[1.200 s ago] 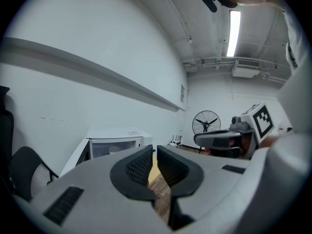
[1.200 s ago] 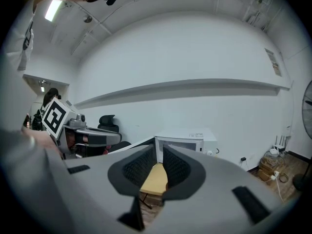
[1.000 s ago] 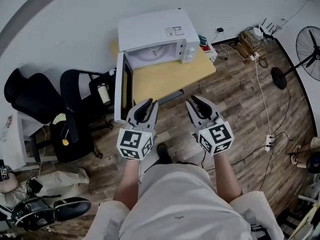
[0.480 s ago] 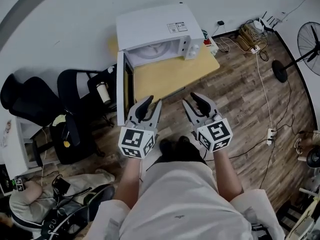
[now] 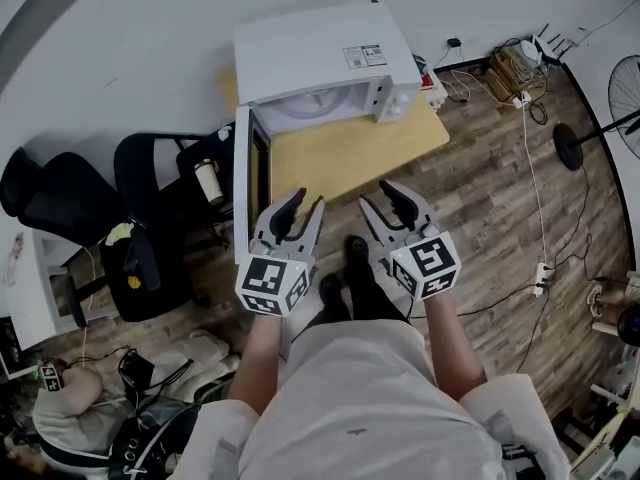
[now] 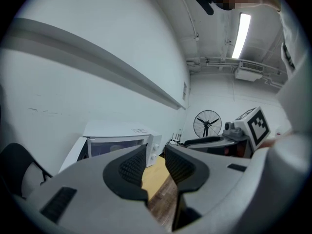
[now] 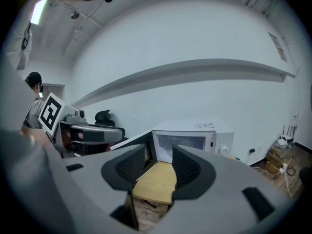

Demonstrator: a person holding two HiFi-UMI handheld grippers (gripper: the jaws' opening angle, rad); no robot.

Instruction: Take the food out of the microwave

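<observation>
Microwave [image 5: 325,63] cavity shows only a pale round shape, too small and dim to tell food from plate; same in the right gripper view. Label [image 5: 363,56] on its top is too small to read. Desk [image 5: 345,153] back edge is hidden under the microwave. In the left gripper view, the left tongs [image 6: 156,156] cover the microwave's lower front. Fan [image 5: 625,98] is cut off by the head view's right edge. Person [image 5: 70,418] at bottom-left is partly cut off.
</observation>
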